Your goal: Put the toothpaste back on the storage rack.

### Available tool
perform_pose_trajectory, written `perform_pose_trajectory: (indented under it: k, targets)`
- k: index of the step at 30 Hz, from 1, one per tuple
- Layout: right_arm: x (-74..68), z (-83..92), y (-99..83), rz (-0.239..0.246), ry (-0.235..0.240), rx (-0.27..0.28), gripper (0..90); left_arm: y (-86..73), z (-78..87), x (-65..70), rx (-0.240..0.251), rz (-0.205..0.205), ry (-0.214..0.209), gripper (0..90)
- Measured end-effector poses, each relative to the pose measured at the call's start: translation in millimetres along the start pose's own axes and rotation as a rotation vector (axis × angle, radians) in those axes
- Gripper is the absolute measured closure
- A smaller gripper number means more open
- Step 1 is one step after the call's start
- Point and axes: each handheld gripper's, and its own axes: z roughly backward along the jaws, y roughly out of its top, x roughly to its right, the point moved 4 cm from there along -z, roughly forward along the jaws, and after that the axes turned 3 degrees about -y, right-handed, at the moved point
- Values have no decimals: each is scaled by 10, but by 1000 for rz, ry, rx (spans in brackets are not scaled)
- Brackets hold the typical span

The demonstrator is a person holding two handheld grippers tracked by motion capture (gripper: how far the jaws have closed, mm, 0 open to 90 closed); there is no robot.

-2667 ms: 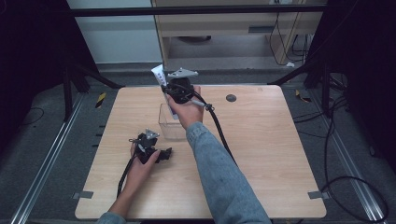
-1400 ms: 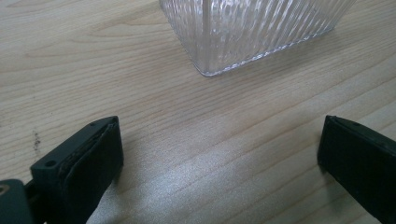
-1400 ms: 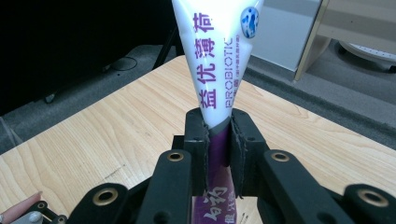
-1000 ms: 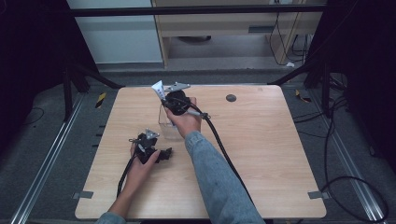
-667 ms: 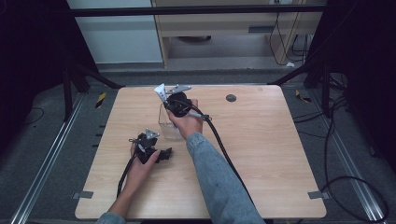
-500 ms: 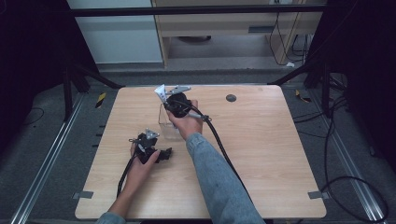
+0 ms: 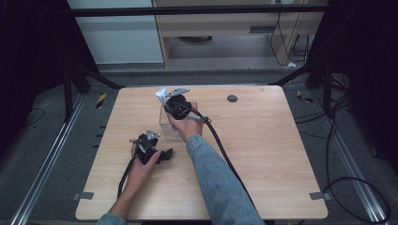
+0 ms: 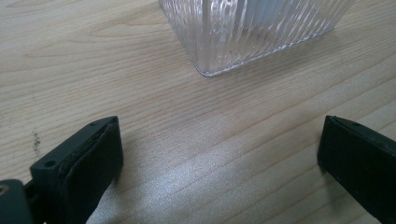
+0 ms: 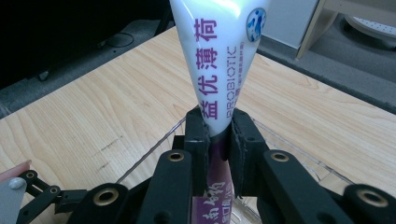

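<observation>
Right gripper clamps a white tube over a clear ribbed container; left gripper rests open beside it.

High view: the right gripper [image 7: 170,99] hangs over the clear ribbed container [image 7: 167,125] near the middle of the wooden table [image 7: 263,154], with the white tube [image 7: 161,95] poking out at its far side. The left gripper [image 7: 151,149] sits low on the table, just to the near left of the container. Left gripper view: the 2 black jaws stand wide apart with bare wood between them, and a corner of the container [image 8: 243,32] lies just ahead, untouched. Right gripper view: the 2 jaws are pressed together on the tube [image 9: 219,56], which is printed in purple and reads PROBIOTIC, with the container's rim [image 9: 154,151] below the jaws.
</observation>
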Motion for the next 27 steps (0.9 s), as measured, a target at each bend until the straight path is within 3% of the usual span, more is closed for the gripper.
perform_pose_trajectory:
  k: [27]
  targets:
    - [-14,-83,10,-12,-11,-36,784,0,-1,-1,0,0,-1,0]
